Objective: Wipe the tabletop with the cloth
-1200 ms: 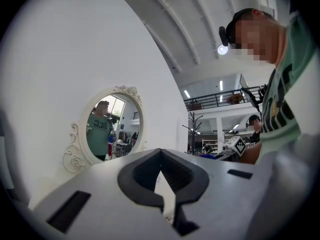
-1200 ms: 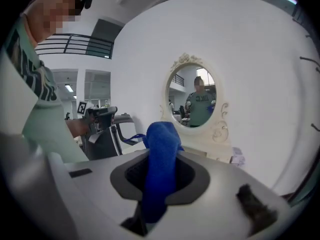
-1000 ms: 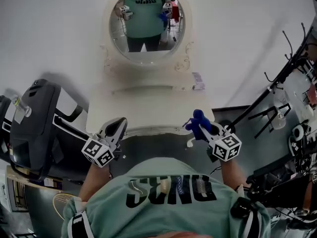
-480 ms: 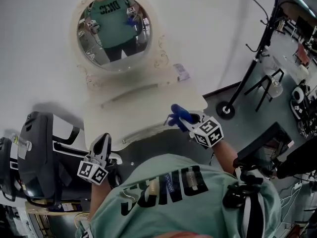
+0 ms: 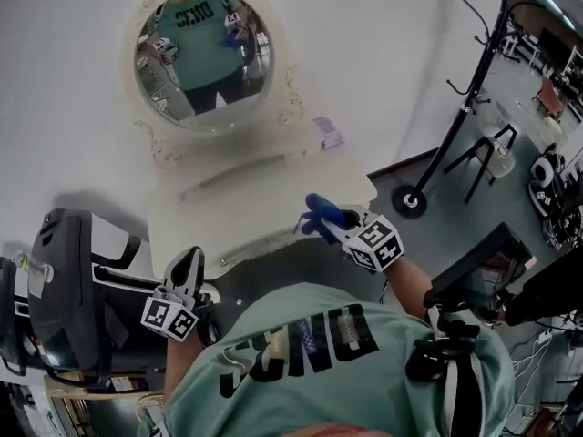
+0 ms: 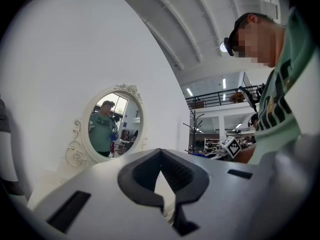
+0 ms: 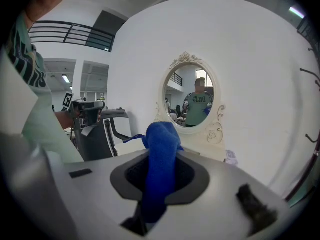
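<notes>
- The blue cloth (image 5: 323, 213), soft terry bunched into a roll, is pinched in the right gripper (image 5: 315, 223) and has been edged slightly further in over the cream worktop (image 5: 237, 209), below and right of the oval mirror (image 5: 202, 53).
- No contact with the smooth, matt surface is seen; wiping is judged still to begin.
- The left gripper (image 5: 188, 262), tips pressed together on nothing, is held well below the scroll-framed mirror.
</notes>
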The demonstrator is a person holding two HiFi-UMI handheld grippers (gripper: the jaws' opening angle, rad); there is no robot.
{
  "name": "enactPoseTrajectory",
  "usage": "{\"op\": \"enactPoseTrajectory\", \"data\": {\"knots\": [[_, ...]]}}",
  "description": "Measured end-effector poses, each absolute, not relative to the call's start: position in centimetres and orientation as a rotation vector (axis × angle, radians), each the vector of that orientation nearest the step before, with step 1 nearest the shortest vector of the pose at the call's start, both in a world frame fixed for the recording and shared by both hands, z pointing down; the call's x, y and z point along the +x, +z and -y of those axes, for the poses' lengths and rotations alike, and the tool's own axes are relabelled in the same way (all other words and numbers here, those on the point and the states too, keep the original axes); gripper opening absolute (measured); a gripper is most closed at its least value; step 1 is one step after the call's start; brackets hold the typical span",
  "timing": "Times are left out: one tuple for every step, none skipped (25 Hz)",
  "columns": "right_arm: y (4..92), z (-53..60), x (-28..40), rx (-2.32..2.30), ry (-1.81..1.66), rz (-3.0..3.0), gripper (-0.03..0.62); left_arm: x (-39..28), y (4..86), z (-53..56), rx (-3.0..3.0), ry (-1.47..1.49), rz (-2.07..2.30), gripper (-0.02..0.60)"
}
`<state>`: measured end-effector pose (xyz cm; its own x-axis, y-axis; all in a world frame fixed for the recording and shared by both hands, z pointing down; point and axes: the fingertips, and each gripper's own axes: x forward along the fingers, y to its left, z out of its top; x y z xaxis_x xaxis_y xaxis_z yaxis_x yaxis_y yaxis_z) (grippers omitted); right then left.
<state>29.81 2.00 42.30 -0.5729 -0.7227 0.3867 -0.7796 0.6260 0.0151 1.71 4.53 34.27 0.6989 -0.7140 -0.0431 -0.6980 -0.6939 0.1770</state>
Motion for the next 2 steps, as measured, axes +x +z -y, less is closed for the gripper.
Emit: {"op": "enactPoseTrajectory", "data": {"knots": [[42.3,-1.93,29.76,1.199,0.221,2.496,0.061,1.74,34.3,-4.48,2.759,-0.16,1.153,0.005],[42.31,-1.86,29.7,1.197,0.219,2.496,0.061,1.76,34.32,-4.43,2.759,-0.158,1.153,0.005]]}}
